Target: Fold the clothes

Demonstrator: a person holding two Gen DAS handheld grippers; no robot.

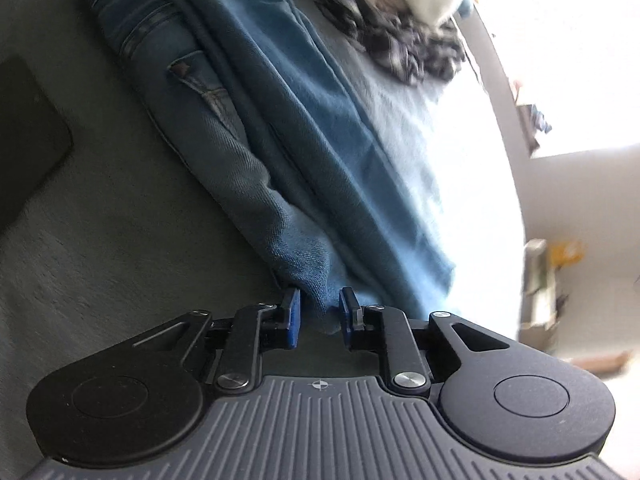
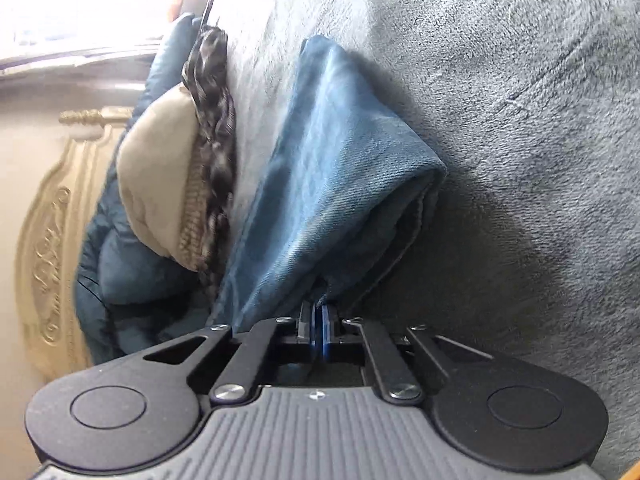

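A pair of blue jeans (image 1: 280, 140) lies stretched across the grey bed cover (image 1: 120, 220). My left gripper (image 1: 320, 312) is closed on a bunched edge of the denim; the cloth fills the gap between its blue pads (image 1: 294, 314) and pulls taut away from them. In the right wrist view the jeans (image 2: 340, 180) show a folded hem end. My right gripper (image 2: 319, 320) has its pads pressed nearly together on a thin edge of that denim.
A flat dark rectangular object (image 1: 28, 136) lies on the cover at the left. A plaid garment (image 1: 400, 40) sits beyond the jeans. A beige garment (image 2: 160, 168), a blue puffy jacket (image 2: 120, 272) and a carved cream headboard (image 2: 48, 240) stand to the left.
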